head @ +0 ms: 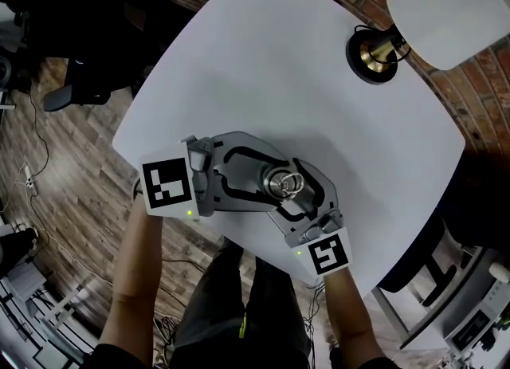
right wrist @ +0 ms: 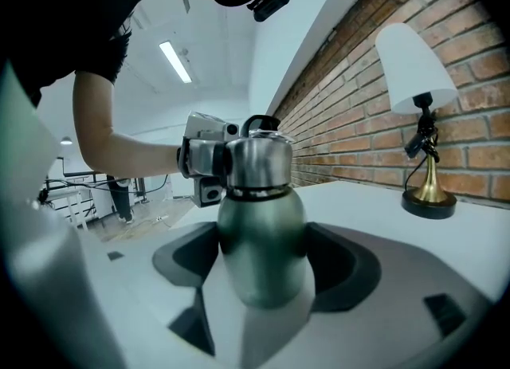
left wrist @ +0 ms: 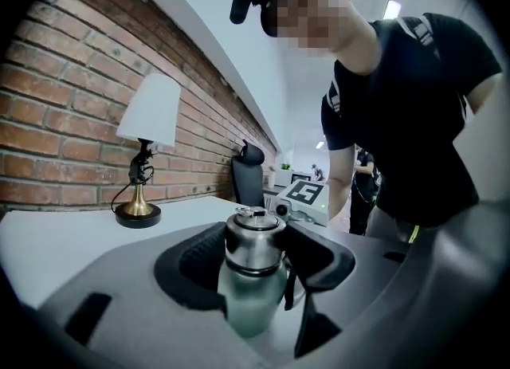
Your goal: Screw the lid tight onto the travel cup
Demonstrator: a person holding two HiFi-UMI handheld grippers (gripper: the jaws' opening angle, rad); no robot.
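Left gripper [left wrist: 256, 240] clamps the lid [head: 284, 182], right gripper [right wrist: 263, 240] opposite clamps the cup [right wrist: 261, 268]

travel cup [left wrist: 250, 312]: foot hidden behind the left claw [left wrist: 255, 256] and right claw [right wrist: 263, 268] in their own views; from the head, only the lid [head: 283, 184] shows.
lamp shade [head: 448, 9]: cut by the upper right edge, head view.
forearms [head: 135, 280]: cut by the bottom edge.
surface [head: 279, 64]: near edge covered by both claws, lower centre.
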